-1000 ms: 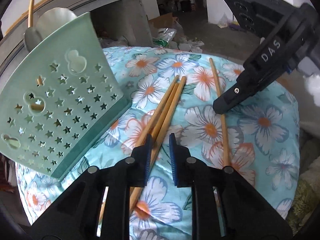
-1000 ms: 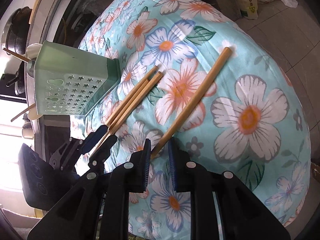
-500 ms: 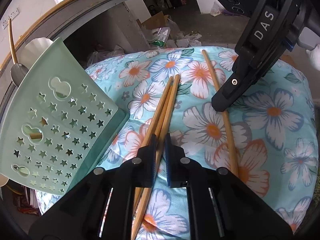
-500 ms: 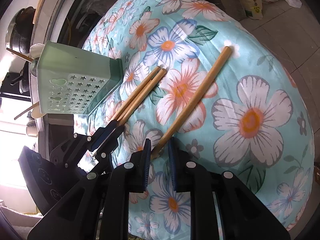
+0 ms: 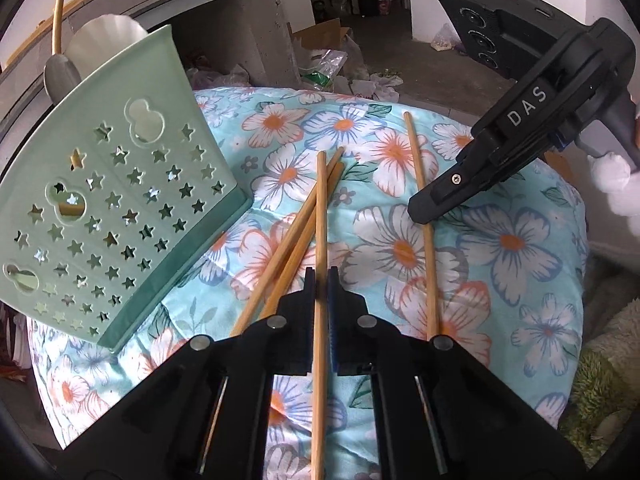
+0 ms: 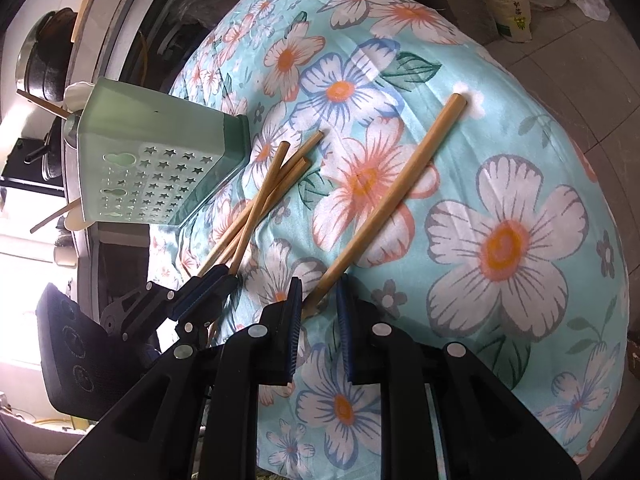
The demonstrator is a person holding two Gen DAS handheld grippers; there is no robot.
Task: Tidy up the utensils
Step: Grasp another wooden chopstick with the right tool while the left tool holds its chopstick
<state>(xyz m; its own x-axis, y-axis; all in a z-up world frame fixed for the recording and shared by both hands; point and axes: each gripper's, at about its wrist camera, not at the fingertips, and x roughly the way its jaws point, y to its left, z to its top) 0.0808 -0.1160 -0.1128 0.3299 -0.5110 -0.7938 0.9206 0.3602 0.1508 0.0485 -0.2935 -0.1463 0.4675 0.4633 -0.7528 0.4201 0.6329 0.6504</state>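
Compared with a second ago, the left gripper [image 5: 321, 280] has gone from having its jaws apart over the bundle to pinching one chopstick [image 5: 320, 216], and that stick is now swung out of line with the other two chopsticks [image 5: 298, 232], crossing over them instead of lying parallel. From the right wrist view you can see the same thing: the left gripper [image 6: 224, 276] has its blue pads closed on the one stick, whose far end sits angled up toward the green utensil holder [image 6: 160, 160] while the other two stay flat on the floral cloth [image 6: 520, 160]. Nothing much changed on the other side. The right gripper [image 6: 318, 292] has its jaws only narrowly apart with the thin end of the single chopstick [image 6: 396, 196] sitting between them, but I honestly can't tell whether the pads are actually pressing on it or just flanking it. That stick lies diagonally across the cloth, well apart from the other three. The holder, with its star cutouts, is tipped over at the left edge of the cloth, just beside the far ends of the bundle, and a spoon [image 5: 60, 76] plus something white poke out of its open end. A white-gloved hand [image 5: 616, 184] shows at the right edge of the left wrist view, behind the right gripper.
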